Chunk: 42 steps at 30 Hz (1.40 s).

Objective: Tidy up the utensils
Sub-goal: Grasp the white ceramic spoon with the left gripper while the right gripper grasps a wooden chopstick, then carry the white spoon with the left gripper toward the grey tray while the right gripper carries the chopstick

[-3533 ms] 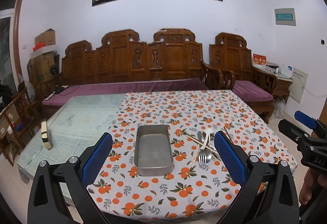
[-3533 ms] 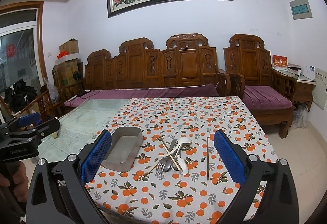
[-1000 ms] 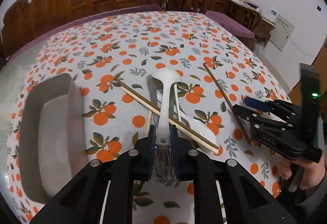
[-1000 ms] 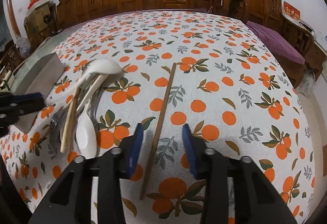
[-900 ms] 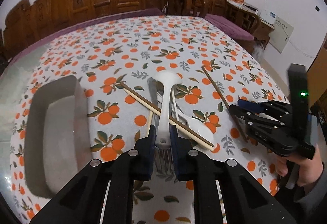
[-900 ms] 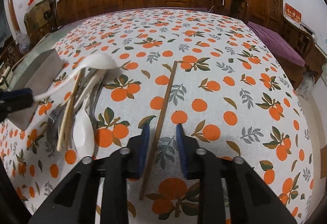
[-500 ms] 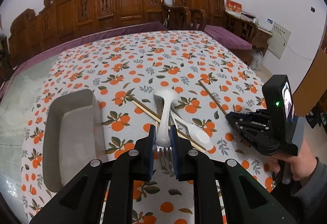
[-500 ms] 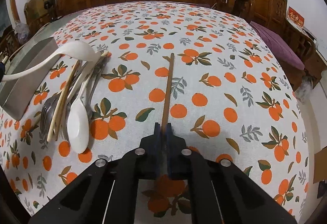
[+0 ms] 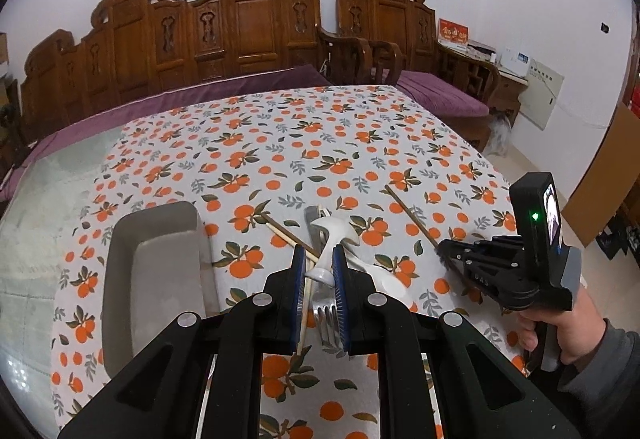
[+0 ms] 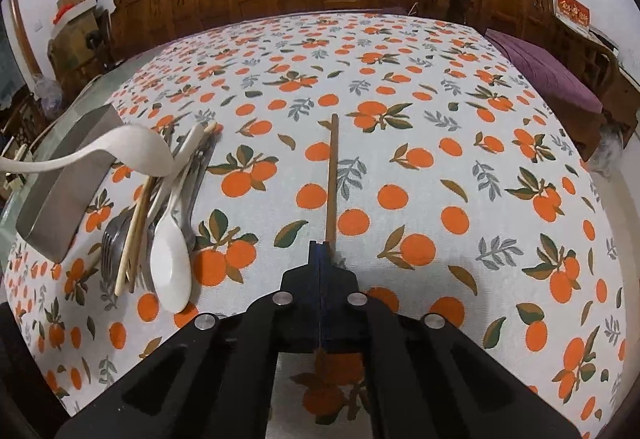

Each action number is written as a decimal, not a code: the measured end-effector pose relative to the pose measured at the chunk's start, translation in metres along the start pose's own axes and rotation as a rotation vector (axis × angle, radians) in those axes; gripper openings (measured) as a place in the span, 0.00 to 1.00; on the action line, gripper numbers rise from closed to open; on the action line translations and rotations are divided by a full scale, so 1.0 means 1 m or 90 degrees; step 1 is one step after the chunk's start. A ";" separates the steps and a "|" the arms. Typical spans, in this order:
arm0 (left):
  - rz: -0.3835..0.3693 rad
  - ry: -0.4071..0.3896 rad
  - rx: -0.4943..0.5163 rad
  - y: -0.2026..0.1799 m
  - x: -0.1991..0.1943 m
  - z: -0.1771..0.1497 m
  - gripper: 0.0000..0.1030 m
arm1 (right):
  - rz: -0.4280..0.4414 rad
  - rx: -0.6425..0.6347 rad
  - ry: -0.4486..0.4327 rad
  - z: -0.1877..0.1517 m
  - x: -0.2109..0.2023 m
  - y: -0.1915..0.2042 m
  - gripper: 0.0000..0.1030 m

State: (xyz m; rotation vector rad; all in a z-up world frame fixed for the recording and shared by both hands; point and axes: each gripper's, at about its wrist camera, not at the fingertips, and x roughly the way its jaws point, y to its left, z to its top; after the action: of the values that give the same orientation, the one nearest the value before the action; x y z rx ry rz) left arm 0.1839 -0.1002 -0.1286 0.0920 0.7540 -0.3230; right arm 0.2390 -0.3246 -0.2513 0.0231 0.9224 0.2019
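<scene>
We see the white spoon (image 9: pixel 330 239) pinched by its handle between the blue pads of the left gripper (image 9: pixel 319 281), which is closed down to the handle's width; its bowl points ahead of the fingers and is raised off the utensil pile (image 10: pixel 160 215). From the right wrist view we can tell the same spoon (image 10: pixel 132 147) arches above the pile, which the left view leaves unclear. Under and just ahead of the left gripper lie a fork (image 9: pixel 325 313), a second white spoon (image 9: pixel 386 279) and pale chopsticks (image 9: pixel 286 235). To the left of that gripper sits the metal tray (image 9: pixel 154 271) on the orange-print tablecloth (image 9: pixel 280 159).

The right gripper (image 10: pixel 321 251) is fully closed on the near end of the brown chopstick (image 10: pixel 332 175), which runs straight ahead of it along the cloth. We find the left view adds the person's hand (image 9: pixel 568 323) around that gripper's handle. Beyond the table stands a carved wooden bench (image 9: pixel 240 23).
</scene>
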 end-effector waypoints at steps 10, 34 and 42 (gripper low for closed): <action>0.016 -0.018 0.015 -0.006 0.001 0.005 0.12 | -0.043 -0.054 0.013 0.010 0.020 0.011 0.28; 0.074 -0.054 -0.028 0.019 -0.006 0.026 0.04 | -0.037 -0.022 -0.017 0.003 -0.007 0.004 0.06; 0.115 -0.102 -0.059 0.056 -0.033 0.044 0.04 | -0.008 -0.051 -0.038 0.010 -0.031 0.033 0.06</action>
State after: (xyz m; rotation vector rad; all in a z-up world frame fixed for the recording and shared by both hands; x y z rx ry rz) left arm 0.2079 -0.0475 -0.0761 0.0454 0.5961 -0.1209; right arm 0.2233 -0.2969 -0.2170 -0.0502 0.8542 0.2242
